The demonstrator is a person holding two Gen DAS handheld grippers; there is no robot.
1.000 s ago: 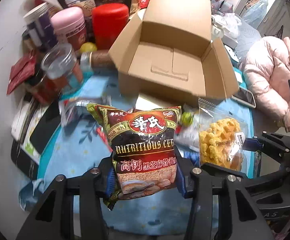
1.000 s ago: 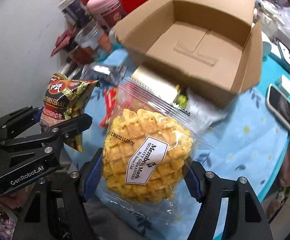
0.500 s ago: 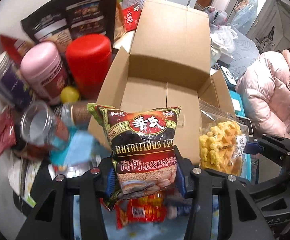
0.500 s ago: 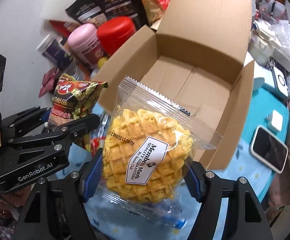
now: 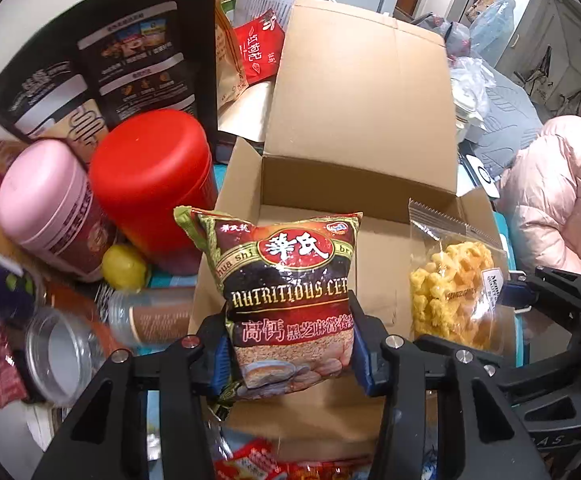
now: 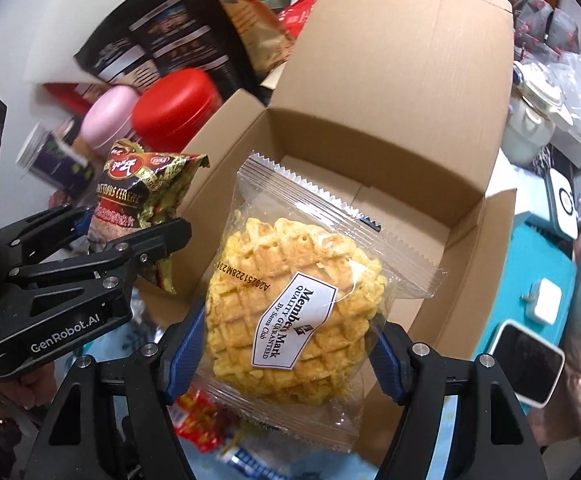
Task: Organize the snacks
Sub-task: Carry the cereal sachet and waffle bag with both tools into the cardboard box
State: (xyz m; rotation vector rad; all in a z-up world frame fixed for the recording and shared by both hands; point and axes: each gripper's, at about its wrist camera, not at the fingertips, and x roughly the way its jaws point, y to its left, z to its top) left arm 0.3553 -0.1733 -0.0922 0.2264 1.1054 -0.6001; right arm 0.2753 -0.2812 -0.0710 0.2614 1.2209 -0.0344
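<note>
Each gripper clamps one snack: left gripper (image 5: 290, 354) cereal packet (image 5: 286, 288), right gripper (image 6: 286, 350) waffle (image 6: 290, 304).

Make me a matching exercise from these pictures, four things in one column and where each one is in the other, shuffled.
Things:
1. cereal packet
2. waffle packet
3. cardboard box
4. red canister

Places:
A. standing next to the pink canister
B. held in the right gripper
C. open on the table, nothing inside
D. held in the left gripper

Pairs: 1-D, 2-B, 3-C, 4-A
</note>
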